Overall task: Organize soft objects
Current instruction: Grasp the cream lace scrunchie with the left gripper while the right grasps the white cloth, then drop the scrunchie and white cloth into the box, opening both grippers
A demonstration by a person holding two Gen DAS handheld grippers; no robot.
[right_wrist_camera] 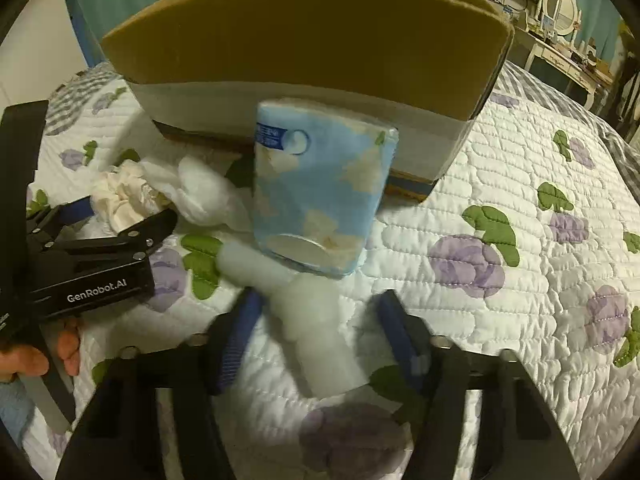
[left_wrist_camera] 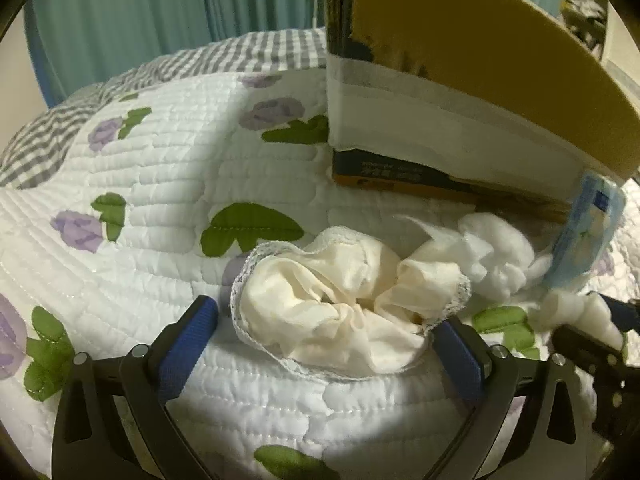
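Observation:
A crumpled cream cloth with lace edge (left_wrist_camera: 344,304) lies on the floral quilt between the open fingers of my left gripper (left_wrist_camera: 324,332); it also shows in the right wrist view (right_wrist_camera: 124,196). White stuffing (left_wrist_camera: 492,248) lies right of it. A light blue tissue pack (right_wrist_camera: 320,188) stands against the cardboard box (right_wrist_camera: 304,32); it shows at the right edge of the left wrist view (left_wrist_camera: 584,236). My right gripper (right_wrist_camera: 316,336) is open, with a white fluffy wad (right_wrist_camera: 316,328) lying between its fingers, just in front of the pack.
The open cardboard box (left_wrist_camera: 460,80) stands on the quilted bed (left_wrist_camera: 160,208) just behind the soft things. Teal curtains (left_wrist_camera: 140,8) hang behind the bed. A dresser with a round mirror (right_wrist_camera: 560,4) stands far right. The quilt (right_wrist_camera: 520,240) stretches right.

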